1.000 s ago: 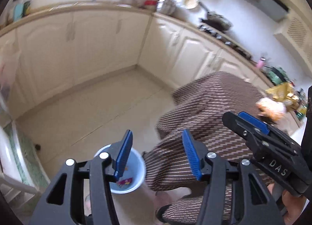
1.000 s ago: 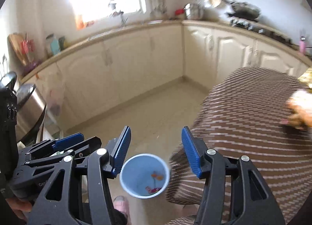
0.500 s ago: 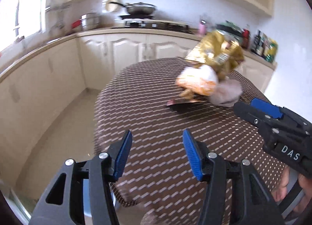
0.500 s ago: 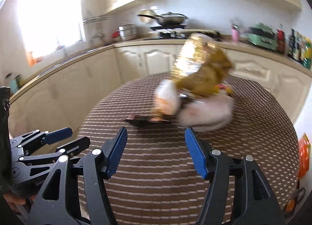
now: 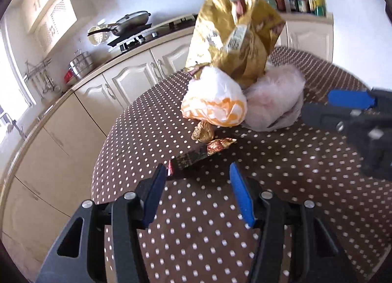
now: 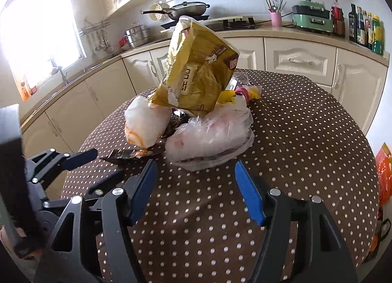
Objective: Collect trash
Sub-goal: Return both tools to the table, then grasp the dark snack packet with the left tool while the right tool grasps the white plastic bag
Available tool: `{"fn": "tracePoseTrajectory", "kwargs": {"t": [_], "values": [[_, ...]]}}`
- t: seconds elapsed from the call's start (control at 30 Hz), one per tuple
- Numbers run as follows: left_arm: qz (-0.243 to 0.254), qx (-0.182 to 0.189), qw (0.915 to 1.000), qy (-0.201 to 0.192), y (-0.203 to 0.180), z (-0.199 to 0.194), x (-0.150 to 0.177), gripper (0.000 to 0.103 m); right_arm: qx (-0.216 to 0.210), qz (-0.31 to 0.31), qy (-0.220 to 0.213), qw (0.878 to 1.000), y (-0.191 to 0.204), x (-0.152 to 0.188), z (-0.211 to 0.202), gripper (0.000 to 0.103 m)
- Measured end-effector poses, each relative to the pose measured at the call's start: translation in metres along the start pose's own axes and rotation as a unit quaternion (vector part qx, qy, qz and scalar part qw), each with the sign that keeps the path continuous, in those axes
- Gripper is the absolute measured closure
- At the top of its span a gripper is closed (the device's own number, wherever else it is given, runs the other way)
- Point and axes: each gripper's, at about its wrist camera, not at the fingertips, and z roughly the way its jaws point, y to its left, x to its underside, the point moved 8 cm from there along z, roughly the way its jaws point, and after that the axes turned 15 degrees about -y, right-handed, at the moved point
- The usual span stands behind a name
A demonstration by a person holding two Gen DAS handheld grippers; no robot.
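Trash pile (image 6: 196,111) on table (image 6: 306,136) beyond both released fingers, right fingers (image 6: 250,193) opening, nothing between

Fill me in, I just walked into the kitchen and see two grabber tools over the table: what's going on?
A person is clearing trash with a gripper in each hand. Both point at a pile on the polka-dot tablecloth: a gold bag, a white-and-orange bag, a clear plastic bag and a dark flat wrapper. The left gripper is open and empty just short of the wrapper. The right gripper is opening, empty, before the clear bag. Nothing is picked up yet.
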Motion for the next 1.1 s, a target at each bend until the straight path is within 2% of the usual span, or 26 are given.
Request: {"fn": "tracePoseTrajectory", "kwargs": {"t": [0.17,0.23,0.3,0.43,0.53,0.8,0.9,1.1], "values": [[0.006,-0.003,1.0000,0.004,0.003,0.016,-0.003,0.054,-0.001,-0.007,0.003,1.000,0.003,-0.006,0.008,0.038],[0.009,-0.005,0.9999,0.007,0.007,0.020,-0.004,0.074,-0.003,-0.009,0.003,1.000,0.006,-0.007,0.011,0.038],[0.007,0.001,0.9999,0.014,0.011,0.024,-0.001,0.088,-0.005,-0.012,0.005,1.000,0.010,-0.008,0.014,0.038],[-0.018,0.023,0.9993,0.024,0.019,0.024,0.007,0.102,-0.010,-0.015,0.005,1.000,0.019,-0.009,0.018,0.038],[-0.051,0.031,0.9980,0.020,0.028,0.017,0.015,0.103,-0.017,-0.021,0.004,1.000,0.030,-0.010,0.020,0.038],[-0.147,0.063,0.9871,0.000,0.057,-0.014,0.033,0.103,-0.037,-0.035,0.010,0.999,0.061,-0.011,0.031,0.038],[-0.188,0.052,0.9806,-0.018,0.076,-0.026,0.037,0.103,-0.046,-0.038,0.013,0.998,0.074,-0.012,0.038,0.038],[-0.234,0.015,0.9718,-0.027,0.109,-0.026,0.042,0.103,-0.057,-0.048,0.026,0.997,0.100,-0.011,0.066,0.035]]}}
